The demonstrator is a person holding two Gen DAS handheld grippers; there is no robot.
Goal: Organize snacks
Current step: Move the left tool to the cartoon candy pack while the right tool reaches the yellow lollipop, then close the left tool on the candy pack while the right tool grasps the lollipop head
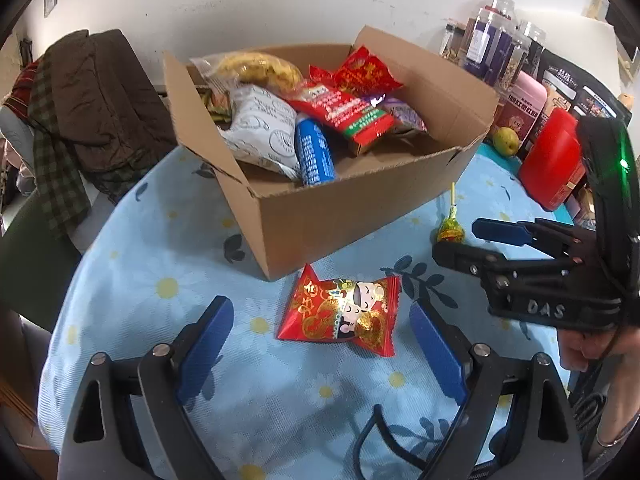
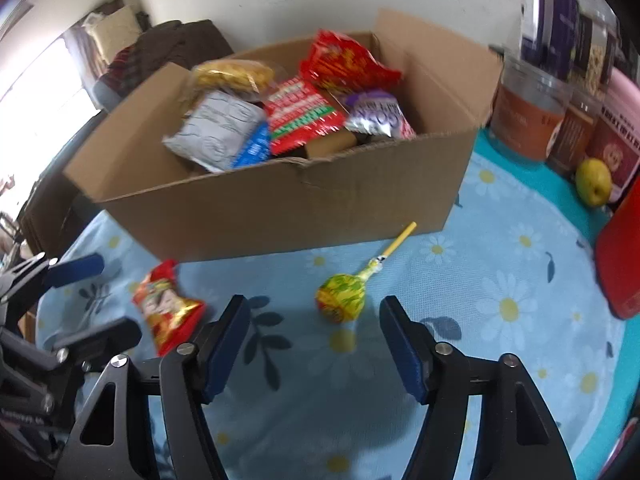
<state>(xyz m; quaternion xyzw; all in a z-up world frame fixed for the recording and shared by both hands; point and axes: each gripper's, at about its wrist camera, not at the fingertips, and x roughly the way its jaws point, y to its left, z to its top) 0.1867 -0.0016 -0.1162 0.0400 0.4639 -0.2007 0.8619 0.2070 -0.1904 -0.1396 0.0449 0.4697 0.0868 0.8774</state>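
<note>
So two loose snacks are left on the flowery blue tablecloth (image 1: pixel 132 280), both lying just in front of the cardboard box (image 1: pixel 340 216) that's already stuffed with packets.

Starting on the left: the left gripper (image 1: pixel 324 340) is spread wide with nothing in it, and the red candy packet (image 1: pixel 340 314) lies flat right between its fingers, slightly ahead of the tips. That one looks like a puffy foil pillow pack, so I'd guess light, crinkly and a bit slippery. Pinch it across the fat middle rather than by the crimped ends, which would probably fold and slide out.

Moving right: the right gripper (image 2: pixel 316 332) is also wide open and empty, hovering low over the cloth. The lollipop (image 2: pixel 342 296) sits just ahead of its fingertips, roughly centred in the gap, with the yellow stick pointing away toward the box wall. Light and hard, I reckon, but the round wrapped head could roll or squirt out. Closing on the head itself seems safer than the thin stick, which lies too flat to get under.

The box is just beyond both, so the drop looks short.
</note>
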